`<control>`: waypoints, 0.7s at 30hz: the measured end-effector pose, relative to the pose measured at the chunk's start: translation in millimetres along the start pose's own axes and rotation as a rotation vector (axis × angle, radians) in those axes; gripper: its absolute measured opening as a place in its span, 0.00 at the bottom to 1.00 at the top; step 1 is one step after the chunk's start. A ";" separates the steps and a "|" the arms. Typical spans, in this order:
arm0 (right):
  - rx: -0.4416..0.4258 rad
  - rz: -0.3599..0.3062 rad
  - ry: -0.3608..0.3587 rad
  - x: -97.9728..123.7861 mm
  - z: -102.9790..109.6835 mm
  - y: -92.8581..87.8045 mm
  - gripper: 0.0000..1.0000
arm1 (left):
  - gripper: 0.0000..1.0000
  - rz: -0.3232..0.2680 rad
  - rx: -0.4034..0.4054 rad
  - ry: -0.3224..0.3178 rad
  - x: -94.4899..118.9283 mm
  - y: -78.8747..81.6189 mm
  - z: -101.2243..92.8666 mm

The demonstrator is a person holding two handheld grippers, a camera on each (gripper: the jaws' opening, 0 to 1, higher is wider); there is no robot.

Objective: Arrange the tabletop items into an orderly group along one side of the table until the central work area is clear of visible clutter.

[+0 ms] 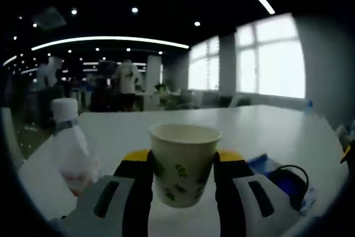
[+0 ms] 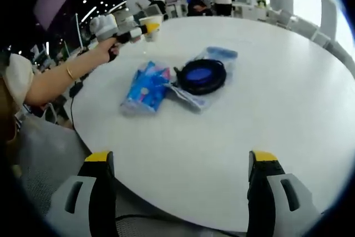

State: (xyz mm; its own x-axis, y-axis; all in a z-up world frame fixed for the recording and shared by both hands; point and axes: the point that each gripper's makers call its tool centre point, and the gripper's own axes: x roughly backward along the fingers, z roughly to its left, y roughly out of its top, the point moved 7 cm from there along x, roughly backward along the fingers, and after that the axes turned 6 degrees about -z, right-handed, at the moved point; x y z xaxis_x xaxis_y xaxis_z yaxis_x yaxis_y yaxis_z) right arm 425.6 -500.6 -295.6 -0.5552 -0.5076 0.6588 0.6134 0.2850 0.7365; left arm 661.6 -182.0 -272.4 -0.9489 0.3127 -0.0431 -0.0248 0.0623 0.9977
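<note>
While the left gripper [image 1: 183, 178] clamps a leaf-printed paper cup [image 1: 183, 162] for moving aside, the right gripper [image 2: 180, 184] hangs spread, empty, above the white round table [image 2: 288, 81].

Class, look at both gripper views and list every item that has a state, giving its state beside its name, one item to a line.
paper cup: upright, open-topped, held between the left gripper's jaws
left gripper: shut on the paper cup
right gripper: open, holding nothing
bottle: upright, cap on
blue packet: lying flat on the table
black cable in clear bag: coiled, lying flat
</note>
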 end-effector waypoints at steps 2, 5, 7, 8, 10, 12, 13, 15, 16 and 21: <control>-0.005 0.003 -0.004 0.1 -0.8 -0.8 0.99 | 0.40 0.008 -0.006 0.016 -1.3 -4.6 4.2; -0.010 0.008 -0.009 -0.1 -2.5 -1.4 0.99 | 0.40 -0.009 -0.022 0.007 -3.4 -8.3 5.8; -0.011 0.014 -0.011 -0.5 -2.7 -2.4 0.99 | 0.40 0.004 -0.042 0.014 -4.5 -11.0 9.3; -0.011 0.016 -0.011 -0.6 -2.7 -2.7 0.99 | 0.40 -0.004 -0.015 0.020 -4.7 -12.3 11.1; -0.010 0.021 -0.011 -0.9 -3.1 -3.1 0.99 | 0.40 0.002 -0.016 0.031 -5.1 -16.1 14.6; -0.011 0.024 -0.011 -1.0 -3.2 -3.5 0.99 | 0.40 0.003 -0.017 0.035 -5.2 -18.7 16.8; -0.013 0.025 -0.011 -1.2 -3.1 -3.8 0.99 | 0.40 0.002 -0.012 0.037 -5.3 -20.2 18.2; -0.014 0.030 -0.011 -1.4 -3.2 -4.6 0.99 | 0.40 0.007 -0.021 0.042 -5.4 -23.9 20.3; -0.013 0.035 -0.011 -1.5 -3.3 -5.1 0.99 | 0.40 0.010 -0.017 0.049 -5.1 -26.0 21.9; -0.014 0.039 -0.009 -2.1 -2.8 -6.2 0.99 | 0.40 0.009 0.000 0.063 -6.3 -34.5 25.7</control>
State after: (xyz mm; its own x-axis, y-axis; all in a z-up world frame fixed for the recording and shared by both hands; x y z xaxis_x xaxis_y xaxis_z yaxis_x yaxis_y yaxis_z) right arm 424.6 -503.6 -301.9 -0.5352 -0.4892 0.6886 0.6426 0.2932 0.7078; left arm 676.5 -161.8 -307.8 -0.9670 0.2529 -0.0305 -0.0159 0.0596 0.9981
